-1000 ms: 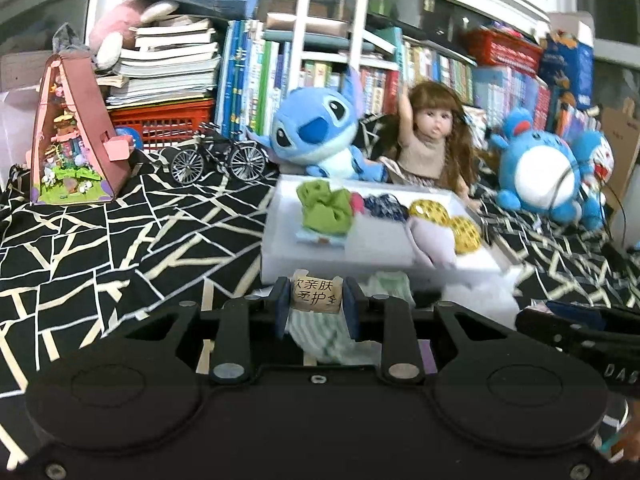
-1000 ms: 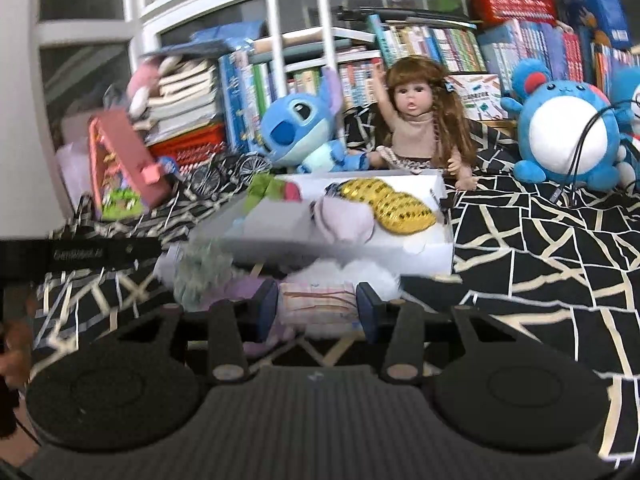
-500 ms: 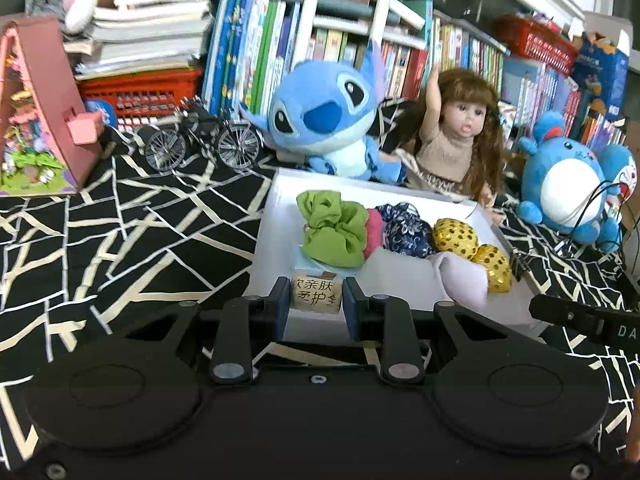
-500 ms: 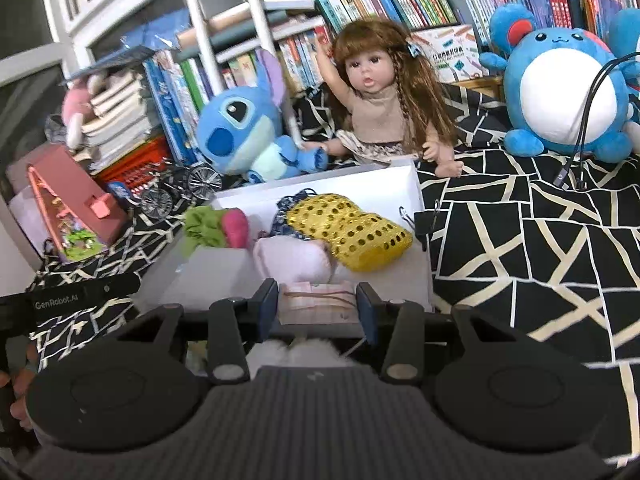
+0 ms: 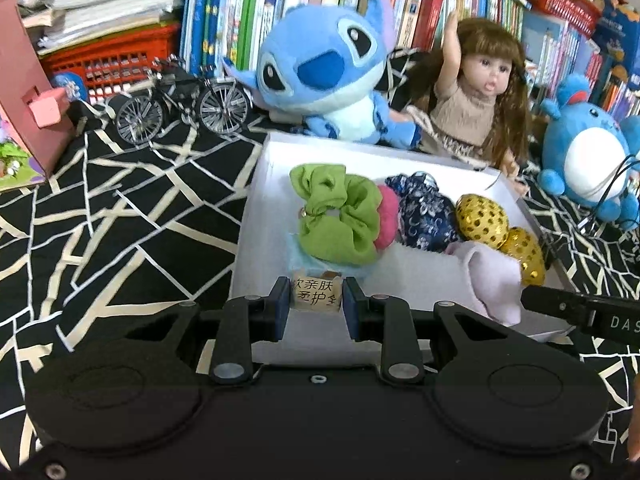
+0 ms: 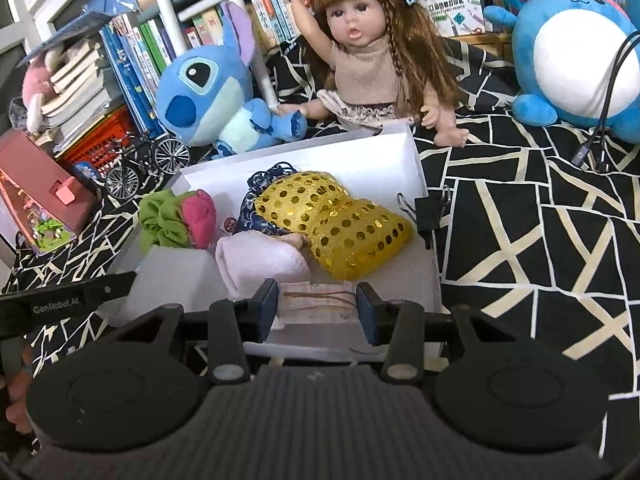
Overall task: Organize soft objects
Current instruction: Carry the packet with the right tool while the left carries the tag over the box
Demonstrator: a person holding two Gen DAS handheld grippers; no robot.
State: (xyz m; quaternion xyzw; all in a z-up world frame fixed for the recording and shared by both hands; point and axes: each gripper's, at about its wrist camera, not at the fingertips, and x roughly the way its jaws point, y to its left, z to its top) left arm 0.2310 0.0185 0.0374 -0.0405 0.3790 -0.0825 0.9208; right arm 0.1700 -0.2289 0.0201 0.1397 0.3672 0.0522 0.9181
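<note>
A white box (image 5: 264,184) (image 6: 412,160) holds a green scrunchie (image 5: 340,216) (image 6: 160,220), a pink piece, a navy floral cloth (image 5: 424,212), a gold sequin pouch (image 6: 344,224) (image 5: 480,216) and a lilac folded cloth (image 5: 488,280) (image 6: 256,260). My left gripper (image 5: 316,304) is shut on a small beige labelled pack (image 5: 316,296) over the box's near left part. My right gripper (image 6: 316,308) is shut on a pale pink folded pack (image 6: 316,304) over the box's near right part, just in front of the lilac cloth.
Behind the box sit a blue plush (image 5: 320,76), a doll (image 5: 472,96) and a round blue plush (image 6: 576,52). A model bicycle (image 5: 180,100), a pink toy house (image 6: 36,192) and bookshelves stand at the back. A black binder clip (image 6: 428,208) lies right of the box.
Both grippers have carried their packs forward from the black patterned cloth to above the near part of the white box. The box's contents now look closer and larger.
</note>
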